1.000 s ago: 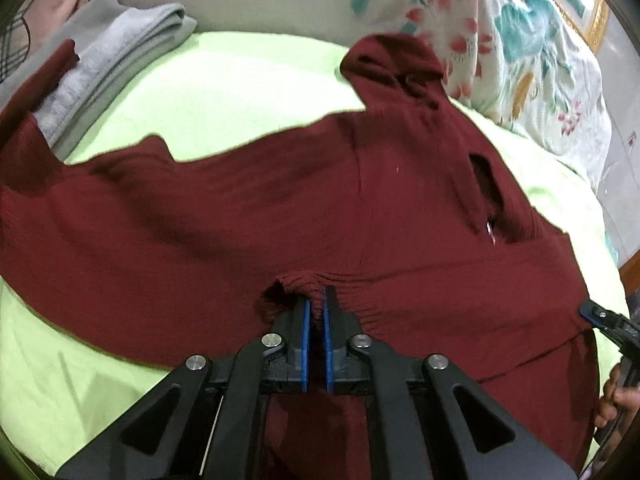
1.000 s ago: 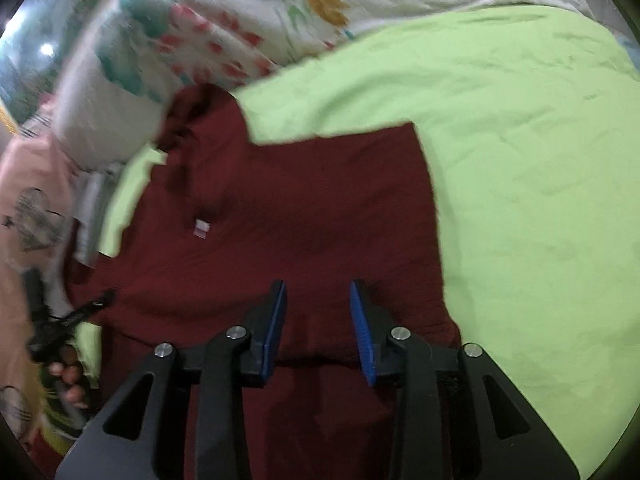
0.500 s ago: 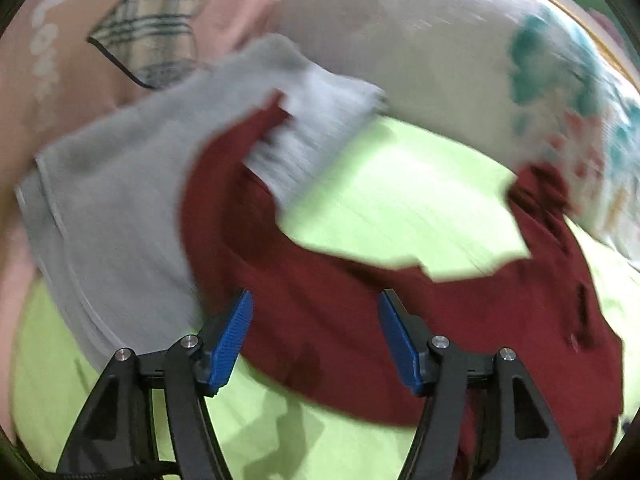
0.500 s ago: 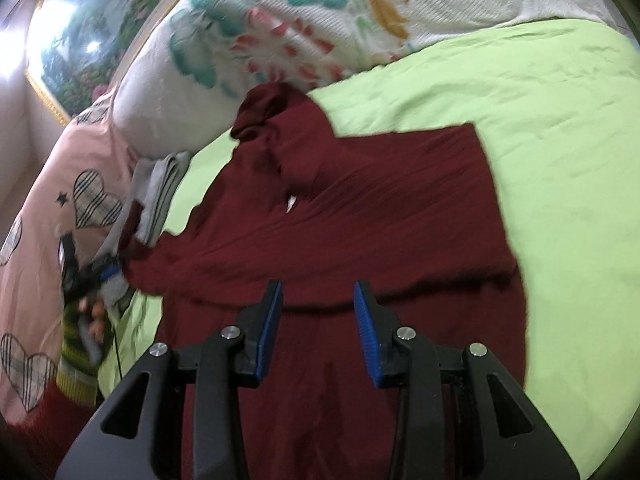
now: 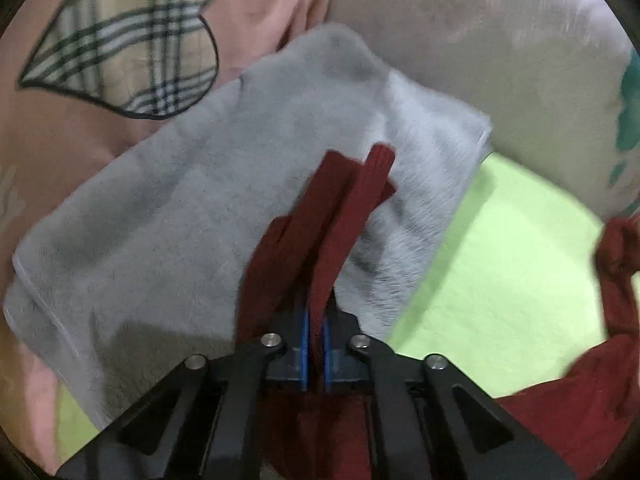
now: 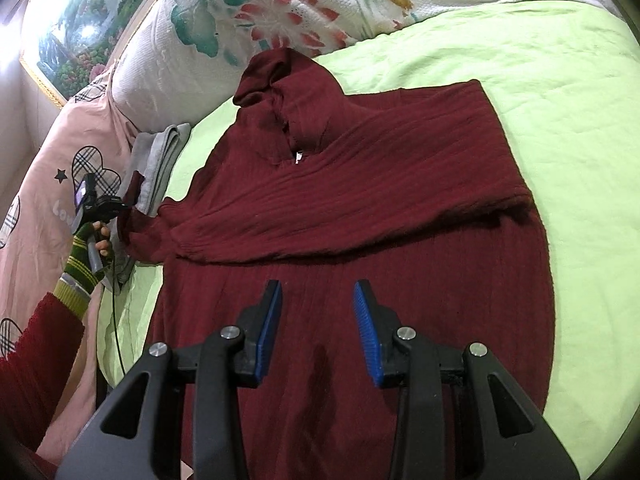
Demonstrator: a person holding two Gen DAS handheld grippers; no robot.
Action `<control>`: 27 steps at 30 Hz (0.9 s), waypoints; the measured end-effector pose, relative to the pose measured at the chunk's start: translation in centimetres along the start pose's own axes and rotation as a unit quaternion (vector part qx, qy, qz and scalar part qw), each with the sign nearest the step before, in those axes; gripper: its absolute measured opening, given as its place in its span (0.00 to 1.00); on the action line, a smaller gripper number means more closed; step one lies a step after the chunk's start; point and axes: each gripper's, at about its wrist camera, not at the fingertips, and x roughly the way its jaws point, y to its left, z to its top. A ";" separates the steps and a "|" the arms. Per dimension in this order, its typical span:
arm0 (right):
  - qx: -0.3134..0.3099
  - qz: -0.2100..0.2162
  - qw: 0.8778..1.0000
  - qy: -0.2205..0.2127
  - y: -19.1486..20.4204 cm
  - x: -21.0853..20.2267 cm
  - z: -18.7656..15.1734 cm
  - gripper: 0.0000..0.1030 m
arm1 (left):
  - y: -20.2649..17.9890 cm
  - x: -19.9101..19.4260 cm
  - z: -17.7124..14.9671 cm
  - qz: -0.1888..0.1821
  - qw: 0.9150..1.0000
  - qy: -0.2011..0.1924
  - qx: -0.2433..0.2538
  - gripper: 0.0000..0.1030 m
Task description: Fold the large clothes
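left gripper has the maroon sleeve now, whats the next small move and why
Probably carry the sleeve inward across the maroon sweater body. The left gripper is shut on the sleeve cuff, which lies out over the folded grey garment, off to the side of the sweater. The right gripper hangs open above the lower body, free to hold it flat.

My left tongs (image 5: 315, 344) are black with blue pads, and so are my right tongs (image 6: 318, 334). The ribbed sweater (image 6: 360, 184) ahead of them is dark maroon. The bed sheet (image 6: 540, 64) around it is lime green. Beyond my left tongs the folded garment (image 5: 180, 208) is plain grey, and the quilt (image 5: 60, 120) past it is pink with plaid hearts outlined in black. The pillow (image 6: 280, 8) is white with red and teal flowers.
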 end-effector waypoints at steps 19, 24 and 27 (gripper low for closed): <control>0.011 0.018 0.999 -0.025 0.0 -2.3 -1.3 0.37 | -17.0 -16.6 -15.6 -0.296 0.952 -0.065 0.046 0.03; 0.029 0.018 0.999 -0.030 -1.3 -2.8 -1.8 0.37 | -23.2 -16.6 -18.9 -0.344 0.936 -0.027 0.066 0.03; 0.036 0.020 0.999 -0.034 -1.8 -3.0 -1.9 0.37 | -26.8 -17.1 -21.3 -0.364 0.928 -0.018 0.076 0.03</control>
